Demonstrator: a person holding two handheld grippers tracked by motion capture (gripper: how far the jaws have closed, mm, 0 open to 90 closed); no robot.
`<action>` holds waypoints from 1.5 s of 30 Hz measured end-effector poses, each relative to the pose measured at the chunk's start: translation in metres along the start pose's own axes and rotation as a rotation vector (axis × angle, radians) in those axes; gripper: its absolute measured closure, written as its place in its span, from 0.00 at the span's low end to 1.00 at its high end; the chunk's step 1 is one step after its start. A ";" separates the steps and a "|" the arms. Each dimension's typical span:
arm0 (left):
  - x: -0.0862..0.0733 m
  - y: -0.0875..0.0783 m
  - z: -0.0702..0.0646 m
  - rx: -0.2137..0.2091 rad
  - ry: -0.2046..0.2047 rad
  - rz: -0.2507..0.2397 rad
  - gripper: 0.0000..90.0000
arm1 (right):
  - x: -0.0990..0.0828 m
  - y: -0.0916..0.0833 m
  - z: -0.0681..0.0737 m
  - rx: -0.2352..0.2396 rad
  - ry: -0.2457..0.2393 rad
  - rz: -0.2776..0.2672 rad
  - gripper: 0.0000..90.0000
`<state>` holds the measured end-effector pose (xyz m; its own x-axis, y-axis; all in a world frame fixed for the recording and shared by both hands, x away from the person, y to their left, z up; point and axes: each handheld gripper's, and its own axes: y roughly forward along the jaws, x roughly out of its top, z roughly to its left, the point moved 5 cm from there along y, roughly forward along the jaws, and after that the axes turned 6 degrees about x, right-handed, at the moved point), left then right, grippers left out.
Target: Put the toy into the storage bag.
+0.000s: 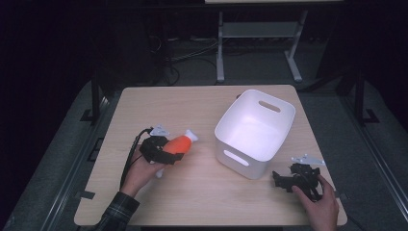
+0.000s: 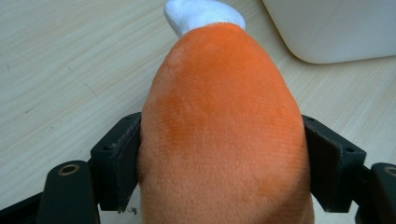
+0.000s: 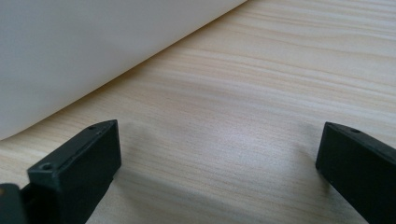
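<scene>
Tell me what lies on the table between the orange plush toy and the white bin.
Nothing: in the high view, only bare wood of the table separates the orange plush toy, held in the left tongs, from the white bin.

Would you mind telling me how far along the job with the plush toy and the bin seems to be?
Done: the left hand-held gripper is shut on the orange plush toy. In hand: the toy is left of the white bin, which looks empty. Left, presumably: moving it into the bin. The right hand-held gripper is open over the table.
</scene>
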<state>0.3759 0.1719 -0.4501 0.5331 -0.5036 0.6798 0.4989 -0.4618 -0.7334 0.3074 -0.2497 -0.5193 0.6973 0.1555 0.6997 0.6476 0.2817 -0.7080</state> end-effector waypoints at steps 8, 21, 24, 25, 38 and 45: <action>0.011 -0.005 0.000 -0.010 0.010 -0.008 0.25 | 0.000 0.000 0.000 0.000 0.000 0.000 0.00; 0.029 -0.014 0.000 -0.020 0.024 -0.020 0.25 | 0.000 0.000 0.000 0.001 -0.001 0.000 0.00; 0.034 -0.017 0.001 -0.020 0.023 -0.023 0.25 | 0.000 0.000 0.000 0.000 0.000 0.000 0.00; 0.035 -0.018 0.001 -0.022 0.028 -0.024 0.25 | 0.000 0.000 0.000 0.000 0.000 0.000 0.00; 0.060 -0.028 -0.002 -0.047 0.054 -0.042 0.25 | 0.000 0.000 0.000 0.000 0.003 0.001 0.00; 0.073 -0.030 -0.006 -0.062 0.070 -0.044 0.25 | 0.000 0.000 0.000 0.000 0.000 0.000 0.00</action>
<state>0.3958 0.1447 -0.3780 0.4613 -0.5307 0.7110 0.4766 -0.5278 -0.7031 0.3074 -0.2497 -0.5193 0.6974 0.1554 0.6996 0.6475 0.2817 -0.7081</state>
